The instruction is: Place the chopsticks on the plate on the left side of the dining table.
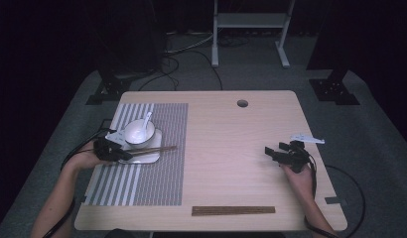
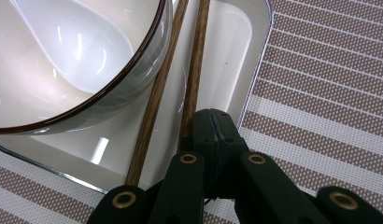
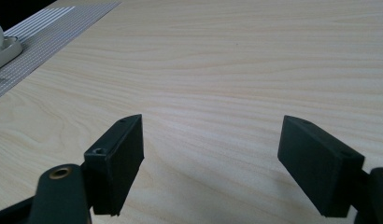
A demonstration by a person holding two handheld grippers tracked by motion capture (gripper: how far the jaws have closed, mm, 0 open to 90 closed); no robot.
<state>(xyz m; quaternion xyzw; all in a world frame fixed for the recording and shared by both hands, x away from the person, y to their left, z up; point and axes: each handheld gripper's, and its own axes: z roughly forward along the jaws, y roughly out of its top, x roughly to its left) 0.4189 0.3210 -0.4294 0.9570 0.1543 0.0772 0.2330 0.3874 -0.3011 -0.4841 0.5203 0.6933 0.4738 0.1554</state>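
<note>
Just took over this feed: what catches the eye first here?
The white bowl with a spoon in it, on a white tray on the striped mat at the table's left. The left tool is shut on one of two chopsticks lying across the tray; the right tool hangs open over bare wood.

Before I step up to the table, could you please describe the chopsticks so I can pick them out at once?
Start at the striped placemat on the table's left half, and find the white tray that carries the bowl. The chopsticks lie across that tray beside the bowl, their near end under the shut left gripper. They are a thin brown pair, unlike the wide wooden strip at the near edge.
</note>
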